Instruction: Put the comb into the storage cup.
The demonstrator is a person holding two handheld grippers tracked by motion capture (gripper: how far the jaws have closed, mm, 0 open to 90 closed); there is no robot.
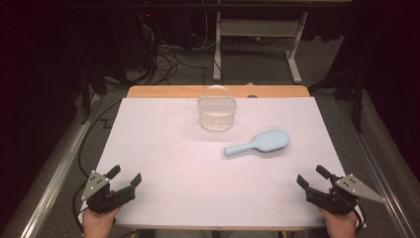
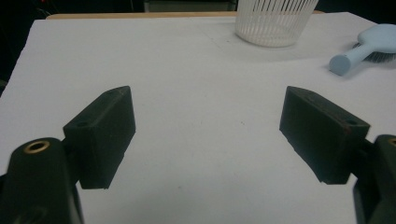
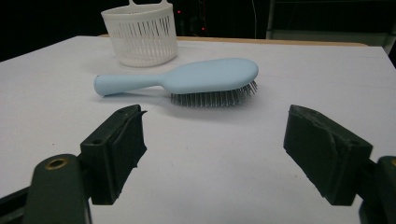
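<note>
We are at the start, left gripper and right gripper both wide and empty at the counter's near edge, so next we reach for the hairbrush lying bristles-down near the basket.

The hairbrush looks like smooth pale-blue plastic with a soft satin sheen on its back and handle, and its bristles read as thin, stiff pins, greyish and faintly shiny. The basket is white plastic, moulded into fine slats, slightly translucent and glossy at the rim. The table is covered by a matt white sheet, paper-like and smooth, with a varnished wooden edge at its far side, while the black pads of the right gripper look like matt, rough, slightly frayed rubber or foam.
</note>
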